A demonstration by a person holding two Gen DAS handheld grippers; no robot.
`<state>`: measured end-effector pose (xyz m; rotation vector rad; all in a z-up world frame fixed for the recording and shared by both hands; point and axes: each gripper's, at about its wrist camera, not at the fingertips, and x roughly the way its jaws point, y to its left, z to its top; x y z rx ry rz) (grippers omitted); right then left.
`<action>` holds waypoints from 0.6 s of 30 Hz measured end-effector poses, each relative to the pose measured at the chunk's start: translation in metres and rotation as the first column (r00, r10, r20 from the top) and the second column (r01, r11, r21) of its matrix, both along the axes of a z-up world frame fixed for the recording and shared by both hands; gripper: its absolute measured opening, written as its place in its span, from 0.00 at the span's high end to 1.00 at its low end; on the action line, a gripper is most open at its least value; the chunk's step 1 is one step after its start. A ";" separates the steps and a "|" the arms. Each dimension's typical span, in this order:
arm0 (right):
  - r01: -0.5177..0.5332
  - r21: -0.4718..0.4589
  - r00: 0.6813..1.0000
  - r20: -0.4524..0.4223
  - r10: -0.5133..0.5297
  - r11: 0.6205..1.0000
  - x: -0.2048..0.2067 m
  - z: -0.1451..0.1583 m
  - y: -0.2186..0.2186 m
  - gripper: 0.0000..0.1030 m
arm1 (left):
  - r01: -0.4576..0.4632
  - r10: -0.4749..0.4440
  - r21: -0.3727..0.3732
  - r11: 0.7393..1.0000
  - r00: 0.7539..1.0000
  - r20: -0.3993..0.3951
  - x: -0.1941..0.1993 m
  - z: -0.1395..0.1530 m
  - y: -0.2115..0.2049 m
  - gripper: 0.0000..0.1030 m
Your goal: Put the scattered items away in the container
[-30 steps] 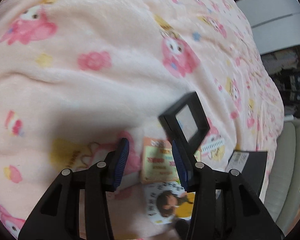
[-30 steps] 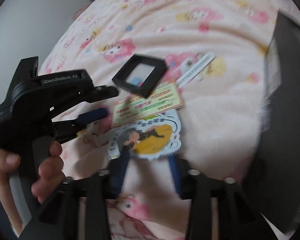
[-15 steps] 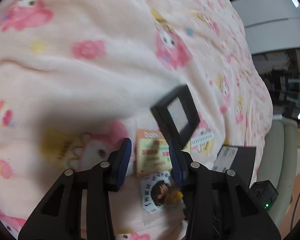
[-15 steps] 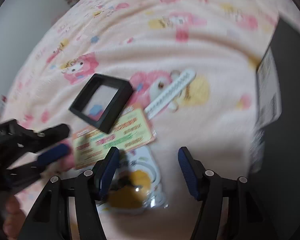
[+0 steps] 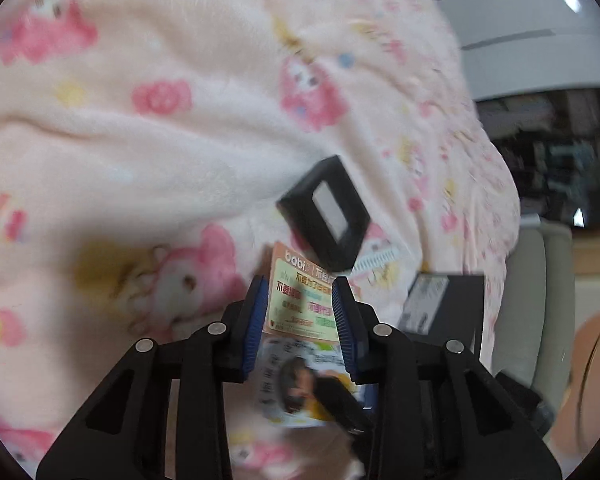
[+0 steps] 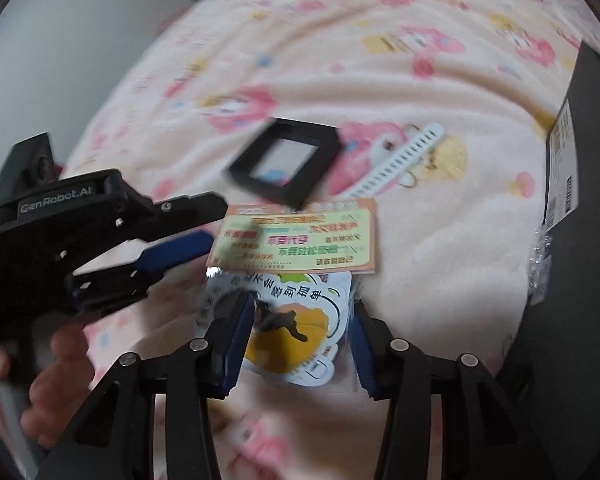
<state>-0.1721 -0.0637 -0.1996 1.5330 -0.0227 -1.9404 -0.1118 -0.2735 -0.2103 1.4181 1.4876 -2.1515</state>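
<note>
Bedding: pink fleece blanket (image 6: pixel 380 60) with cartoon prints; all loose items lie on it.
Container: black rectangular box (image 6: pixel 572 240) with a white label, at the right edge of the right wrist view, just beside the cluster; nothing visible inside from either view.
Frame: square black frame with a clear window (image 6: pixel 286 164), resting at the far side of the orange-and-green printed card (image 6: pixel 300 240), untouched.
Sticker: round cartoon sticker in a clear sleeve (image 6: pixel 296 328), just under the card's near edge, now between the fingers of the right gripper (image 6: pixel 298 344).
Strap: white perforated strip (image 6: pixel 404 160), apart from both grippers.
Right gripper: jaws have just been closing from wide; they bracket the sticker, and contact with it cannot be confirmed.
Left gripper (image 5: pixel 298 312): jaws have just been closing to a narrow gap over the card, nothing gripped.
Assessment: both tools appear to be committing to flat paper items; no item reads as stowed yet.
</note>
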 end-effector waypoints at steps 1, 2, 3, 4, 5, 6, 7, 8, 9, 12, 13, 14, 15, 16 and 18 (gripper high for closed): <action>-0.033 -0.024 0.999 -0.023 0.033 0.999 0.008 0.013 0.004 0.61 | 0.016 -0.015 0.002 1.000 1.000 -0.024 0.008 0.008 0.002 0.74; -0.050 -0.036 0.998 -0.048 0.048 0.998 0.014 0.026 0.009 0.62 | 0.033 -0.032 0.017 0.999 0.999 -0.041 0.013 0.013 0.005 0.74; -0.051 -0.050 0.997 -0.068 0.048 0.997 0.018 0.036 0.015 0.62 | 0.048 -0.046 0.033 0.998 0.997 -0.062 0.018 0.020 0.009 0.74; -0.046 -0.073 0.995 -0.088 0.040 0.996 0.022 0.049 0.023 0.62 | 0.057 -0.054 0.035 0.998 0.995 -0.078 0.020 0.026 0.014 0.74; -0.040 -0.099 0.994 -0.104 0.030 0.994 0.026 0.061 0.030 0.62 | 0.073 -0.069 0.030 0.997 0.993 -0.095 0.021 0.034 0.022 0.74; -0.032 -0.122 0.993 -0.119 0.017 0.992 0.029 0.071 0.036 0.62 | 0.089 -0.086 0.024 0.996 0.990 -0.111 0.022 0.042 0.030 0.74; -0.022 -0.144 0.991 -0.137 0.002 0.989 0.032 0.083 0.045 0.61 | 0.095 -0.092 0.023 0.995 0.987 -0.130 0.024 0.050 0.039 0.74; -0.017 -0.162 0.988 -0.154 -0.008 0.987 0.034 0.093 0.053 0.61 | 0.116 -0.111 0.024 0.993 0.983 -0.147 0.024 0.059 0.050 0.74; -0.012 -0.174 0.985 -0.172 -0.018 0.985 0.036 0.104 0.063 0.62 | 0.142 -0.136 0.026 0.990 0.977 -0.166 0.022 0.067 0.061 0.74; 0.001 -0.210 0.975 -0.217 -0.048 0.978 0.040 0.131 0.093 0.62 | 0.242 -0.219 0.068 0.968 0.945 -0.244 0.010 0.088 0.097 0.74; 0.000 -0.231 0.977 -0.210 -0.050 0.973 0.043 0.140 0.108 0.62 | 0.290 -0.256 0.094 0.952 0.928 -0.271 0.003 0.094 0.115 0.74; 0.008 -0.245 0.977 -0.206 -0.061 0.970 0.043 0.144 0.122 0.62 | 0.326 -0.291 0.086 0.942 0.915 -0.278 -0.006 0.100 0.135 0.74; 0.019 -0.240 0.974 -0.216 -0.072 0.971 0.045 0.146 0.134 0.62 | 0.350 -0.322 0.055 0.935 0.905 -0.277 -0.012 0.106 0.151 0.74; 0.036 -0.213 0.969 -0.232 -0.086 0.976 0.045 0.146 0.149 0.62 | 0.375 -0.356 0.018 0.927 0.894 -0.273 -0.021 0.111 0.171 0.74; 0.087 -0.177 0.963 -0.237 -0.128 0.980 0.040 0.137 0.170 0.62 | 0.421 -0.402 0.017 0.907 0.877 -0.264 -0.038 0.110 0.203 0.74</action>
